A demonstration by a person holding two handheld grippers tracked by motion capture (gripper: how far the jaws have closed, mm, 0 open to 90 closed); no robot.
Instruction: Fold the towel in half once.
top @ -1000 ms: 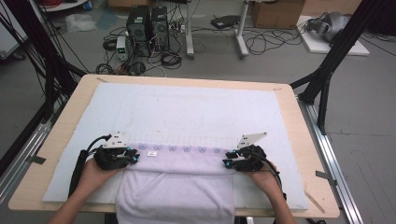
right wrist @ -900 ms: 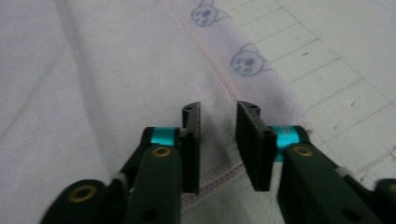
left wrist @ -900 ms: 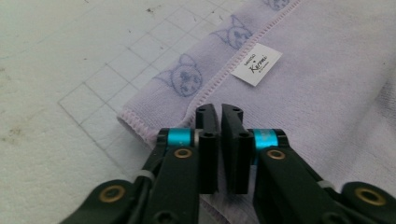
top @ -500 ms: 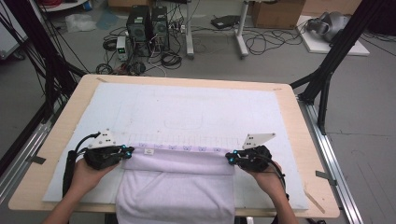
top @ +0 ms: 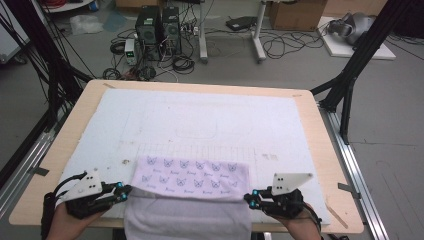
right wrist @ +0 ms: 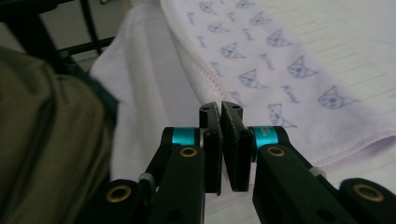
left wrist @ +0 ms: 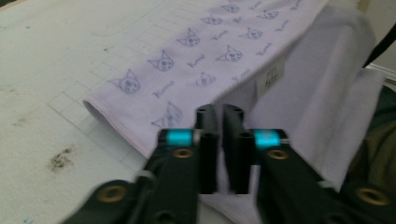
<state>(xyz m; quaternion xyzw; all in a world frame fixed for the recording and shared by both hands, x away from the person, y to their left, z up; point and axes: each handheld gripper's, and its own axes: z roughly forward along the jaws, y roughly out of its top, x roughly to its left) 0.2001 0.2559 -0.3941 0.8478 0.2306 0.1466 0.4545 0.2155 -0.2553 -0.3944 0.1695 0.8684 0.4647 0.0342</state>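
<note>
Both claws stand closed on nothing: left gripper (top: pixel 125 190) at the towel's nine o'clock, right gripper (top: pixel 249 197) at its three, judged released after folding. Lilac terry towel with cat-face print (top: pixel 192 176) lies doubled at the white padded board's (top: pixel 210 115) six o'clock edge, overhanging. Left gripper view shows its sewn label (left wrist: pixel 271 77); the high view does not.

The table (top: pixel 320 150) is seen from above its near edge, looking forward and down, with the floor beyond. Each gripper view is taken close along its own claw, low over the table. The printed towel (top: pixel 192 175) is shared by all three views (left wrist: pixel 205 60) (right wrist: pixel 280 70).
</note>
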